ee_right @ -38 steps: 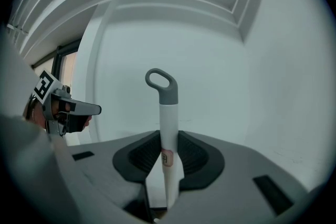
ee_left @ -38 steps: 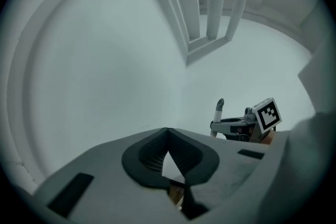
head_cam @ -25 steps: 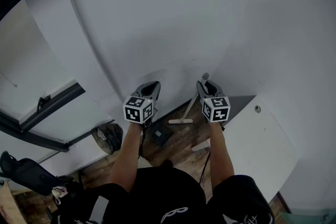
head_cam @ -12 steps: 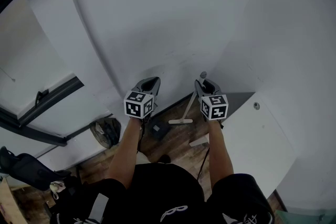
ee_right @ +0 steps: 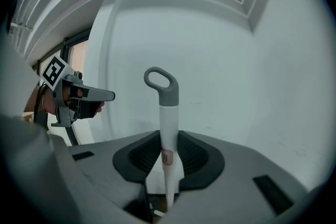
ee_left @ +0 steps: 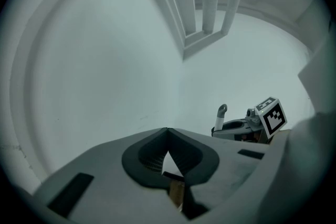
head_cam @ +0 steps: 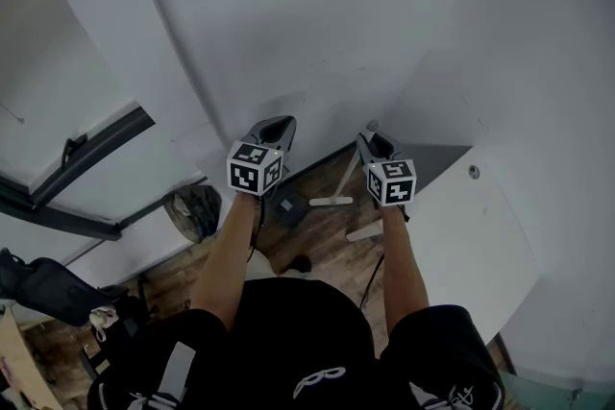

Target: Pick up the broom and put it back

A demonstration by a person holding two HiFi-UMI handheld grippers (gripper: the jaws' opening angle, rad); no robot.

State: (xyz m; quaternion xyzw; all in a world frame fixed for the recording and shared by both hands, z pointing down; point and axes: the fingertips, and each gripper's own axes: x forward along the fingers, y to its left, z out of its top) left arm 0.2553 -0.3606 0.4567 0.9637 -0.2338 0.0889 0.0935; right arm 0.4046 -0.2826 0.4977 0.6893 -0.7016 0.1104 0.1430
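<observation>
A person, seen from above, stands facing a white wall (head_cam: 317, 34) with a gripper in each hand held out in front. The right gripper (ee_right: 168, 140) has its jaws clamped on the white handle of the broom (ee_right: 168, 113), a little below the grey loop (ee_right: 160, 81) at the handle's top. The handle stands nearly upright, close to the wall. In the head view it slants down to the broom head (head_cam: 332, 202), a pale bar over the wooden floor (head_cam: 317, 250). It is not possible to tell whether the head touches the floor. The left gripper (ee_left: 168, 132) hangs beside the right one, apart from the broom, with its jaws together and nothing between them.

The pick-up looks done, and the step in hand appears to be the putting back, with the broom brought to its place by the wall. The next move likely calls for setting the broom head on the floor and leaning the handle against the wall. The right jaws should part only once the broom rests steady, since a handle let go too upright could tip and slide along the wall.
</observation>
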